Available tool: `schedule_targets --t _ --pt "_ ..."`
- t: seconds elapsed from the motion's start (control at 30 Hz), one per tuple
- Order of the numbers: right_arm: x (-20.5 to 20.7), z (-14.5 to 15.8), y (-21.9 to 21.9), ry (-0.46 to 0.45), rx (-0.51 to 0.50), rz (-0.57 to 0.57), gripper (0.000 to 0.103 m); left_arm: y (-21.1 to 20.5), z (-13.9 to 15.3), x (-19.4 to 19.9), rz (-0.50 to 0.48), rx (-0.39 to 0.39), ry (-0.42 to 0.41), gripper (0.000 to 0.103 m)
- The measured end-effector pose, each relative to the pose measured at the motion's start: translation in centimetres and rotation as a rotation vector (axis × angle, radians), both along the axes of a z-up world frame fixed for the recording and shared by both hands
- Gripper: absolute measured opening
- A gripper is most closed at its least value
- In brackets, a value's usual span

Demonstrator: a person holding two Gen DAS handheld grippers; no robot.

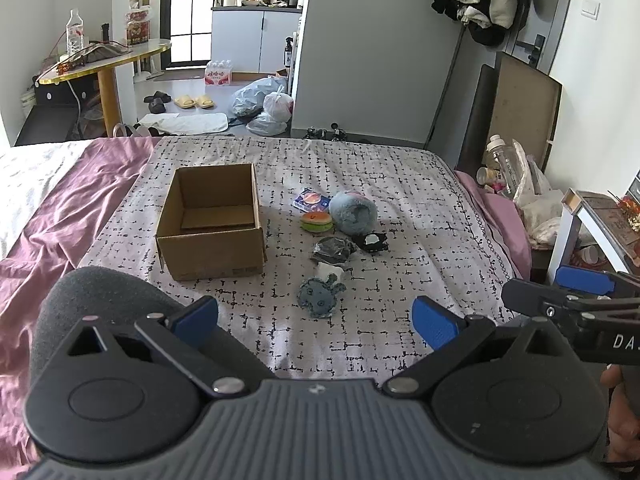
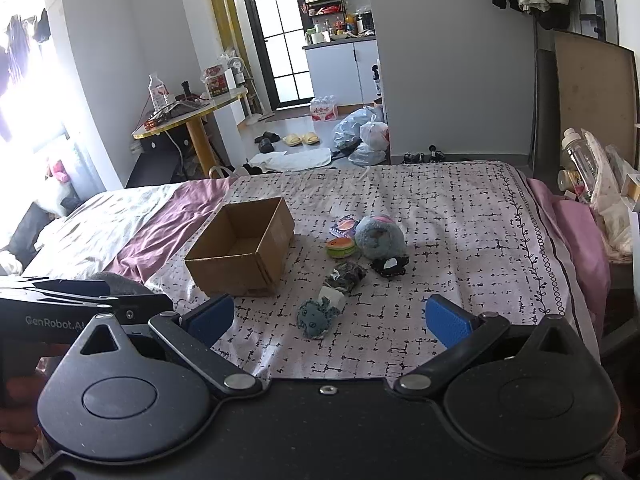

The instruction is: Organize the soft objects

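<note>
An open, empty cardboard box (image 1: 212,220) (image 2: 244,246) sits on the patterned bedspread. To its right lie several soft objects: a round blue-grey plush (image 1: 354,212) (image 2: 379,237), a burger toy (image 1: 317,223) (image 2: 341,247), a flat printed pouch (image 1: 311,199), a black wrapped bundle (image 1: 334,250) (image 2: 346,275), a black-and-white piece (image 1: 372,242) (image 2: 390,266), a white piece (image 1: 330,271) and a small blue plush (image 1: 319,297) (image 2: 316,318) nearest me. My left gripper (image 1: 316,318) and right gripper (image 2: 330,318) are both open and empty, held above the near bedspread.
The bed (image 1: 400,200) has pink sheets at both sides. A cluttered nightstand (image 1: 516,184) stands at its right. A round table (image 1: 108,56), slippers and plastic bags (image 1: 264,104) are on the floor beyond. The right gripper's side shows in the left wrist view (image 1: 568,304).
</note>
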State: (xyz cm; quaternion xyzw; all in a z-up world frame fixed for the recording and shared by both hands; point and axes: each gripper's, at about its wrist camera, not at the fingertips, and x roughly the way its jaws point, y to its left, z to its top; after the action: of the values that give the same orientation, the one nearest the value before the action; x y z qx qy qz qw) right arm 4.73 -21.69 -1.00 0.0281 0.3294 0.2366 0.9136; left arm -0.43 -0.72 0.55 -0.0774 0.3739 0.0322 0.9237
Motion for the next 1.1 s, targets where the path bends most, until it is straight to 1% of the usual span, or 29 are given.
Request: schedule_targets --t 1.1 --pt "-0.19 -0.15 0.3 -0.003 -0.016 0.002 0.103 -0.13 0.18 0.02 -0.001 -0.012 0.005 0.103"
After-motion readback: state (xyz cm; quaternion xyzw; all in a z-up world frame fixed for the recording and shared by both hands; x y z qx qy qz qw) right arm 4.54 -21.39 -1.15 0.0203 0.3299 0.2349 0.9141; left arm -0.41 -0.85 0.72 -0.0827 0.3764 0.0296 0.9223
